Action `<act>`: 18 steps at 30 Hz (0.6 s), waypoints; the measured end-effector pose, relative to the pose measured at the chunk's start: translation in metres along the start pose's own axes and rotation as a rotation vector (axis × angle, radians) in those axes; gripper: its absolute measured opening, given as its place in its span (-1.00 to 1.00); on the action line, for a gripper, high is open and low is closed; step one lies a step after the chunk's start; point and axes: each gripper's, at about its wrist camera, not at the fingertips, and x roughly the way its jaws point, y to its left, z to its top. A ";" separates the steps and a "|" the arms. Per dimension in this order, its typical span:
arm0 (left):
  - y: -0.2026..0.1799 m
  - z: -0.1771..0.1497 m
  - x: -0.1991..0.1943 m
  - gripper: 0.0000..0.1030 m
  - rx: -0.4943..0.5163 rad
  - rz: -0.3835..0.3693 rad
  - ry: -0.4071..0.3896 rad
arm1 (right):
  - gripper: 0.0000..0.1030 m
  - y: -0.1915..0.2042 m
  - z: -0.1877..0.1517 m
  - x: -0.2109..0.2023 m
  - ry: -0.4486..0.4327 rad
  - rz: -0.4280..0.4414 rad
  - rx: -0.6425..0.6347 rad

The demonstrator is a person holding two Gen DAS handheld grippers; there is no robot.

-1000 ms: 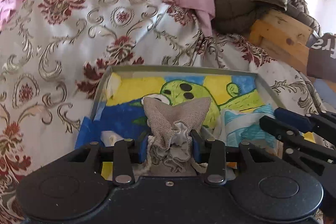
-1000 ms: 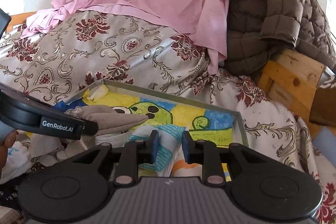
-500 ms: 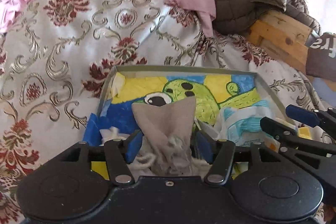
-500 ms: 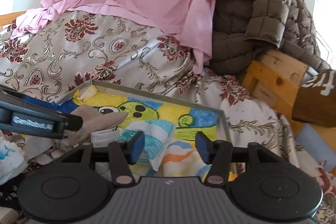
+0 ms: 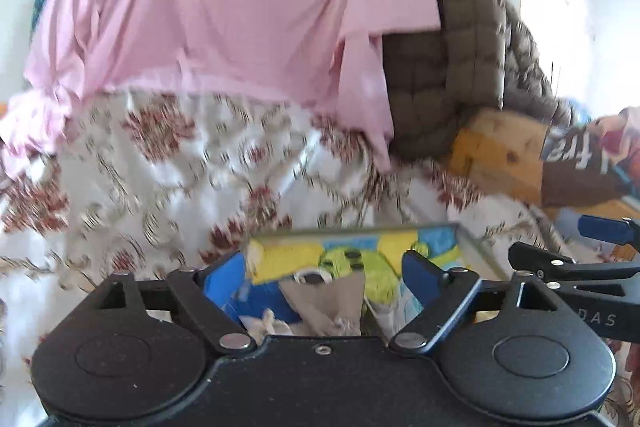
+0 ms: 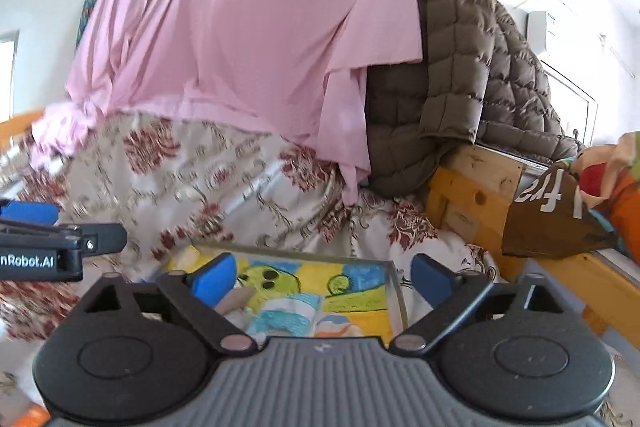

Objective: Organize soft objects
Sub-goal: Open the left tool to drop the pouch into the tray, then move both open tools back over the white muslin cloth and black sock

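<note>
my left gripper (image 5: 322, 277) and right gripper (image 6: 322, 275) have just spread wide, nothing clamped; the beige sock (image 5: 326, 301) lies in the tray (image 5: 476, 249) on the bed, below both.

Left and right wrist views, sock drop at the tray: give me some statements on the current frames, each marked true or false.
1. The left gripper is clamped on the grey sock. False: its jaws have just been opening and stand wide, with the sock lying loose below them.
2. The tray has a cartoon picture on its floor. True.
3. The right gripper stands open with nothing pinched. True; its jaws have just been opening.
4. The pink sheet lies inside the tray. False: it is draped high behind the floral bedcover.
5. A brown quilted jacket lies right of the pink sheet. True.
</note>
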 end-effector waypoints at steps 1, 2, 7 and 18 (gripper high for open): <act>0.001 0.002 -0.011 0.80 0.002 0.007 -0.019 | 0.96 0.001 0.003 -0.010 -0.009 -0.003 0.015; 0.003 0.004 -0.021 0.89 0.002 0.014 -0.030 | 0.98 0.002 0.005 -0.018 -0.017 -0.008 0.028; 0.016 0.009 -0.070 0.97 0.001 0.028 -0.084 | 0.99 0.009 0.009 -0.059 -0.054 -0.003 0.087; 0.053 -0.017 -0.155 0.98 -0.049 0.055 -0.104 | 0.99 0.043 -0.013 -0.139 -0.102 0.017 0.140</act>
